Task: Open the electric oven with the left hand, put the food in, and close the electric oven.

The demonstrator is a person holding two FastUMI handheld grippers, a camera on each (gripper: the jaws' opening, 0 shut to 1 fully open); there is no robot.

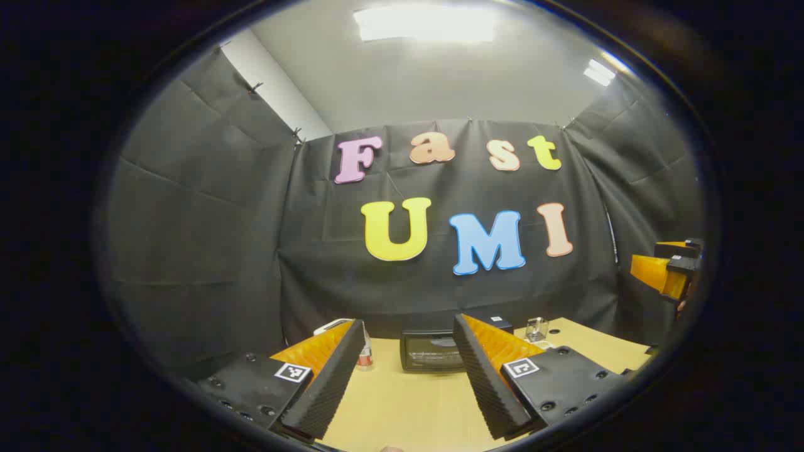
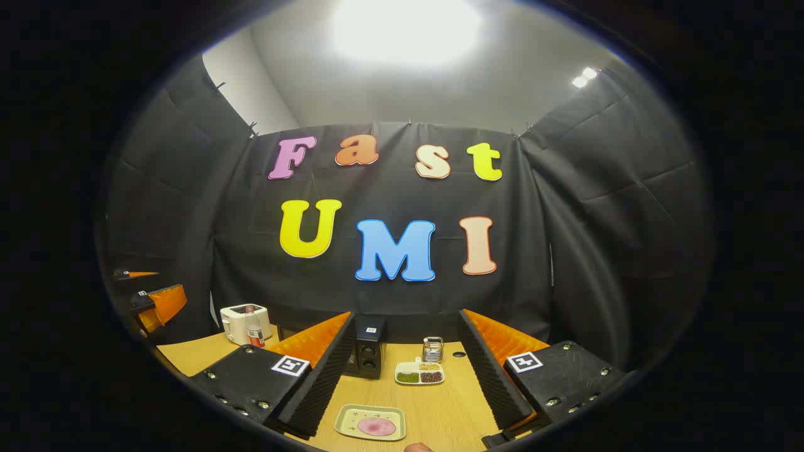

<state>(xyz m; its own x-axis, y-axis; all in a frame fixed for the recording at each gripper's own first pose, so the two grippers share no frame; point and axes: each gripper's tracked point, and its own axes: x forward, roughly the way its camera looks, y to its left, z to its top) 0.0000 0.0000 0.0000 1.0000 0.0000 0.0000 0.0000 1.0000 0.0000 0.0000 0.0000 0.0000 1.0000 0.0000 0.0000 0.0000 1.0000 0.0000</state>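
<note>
- The oven [image 1: 433,351], a dark boxy appliance with a glossy door, is sitting shut at the far edge of the wooden table [image 1: 402,408], at 12 o'clock from the left gripper [image 1: 408,376].
- The opening step is seemingly only beginning; next, that gripper is needing to reach the door.
- Both grippers are gaping wide, holding nothing.
- The food [image 2: 375,427], a round pink slice, is lying on a pale tray [image 2: 352,419] just ahead of the right gripper [image 2: 408,383].

Oven [image 2: 367,355] half hidden behind left finger; toaster [image 1: 333,325] mostly hidden; dish [image 2: 419,373] contents too small to identify.
</note>
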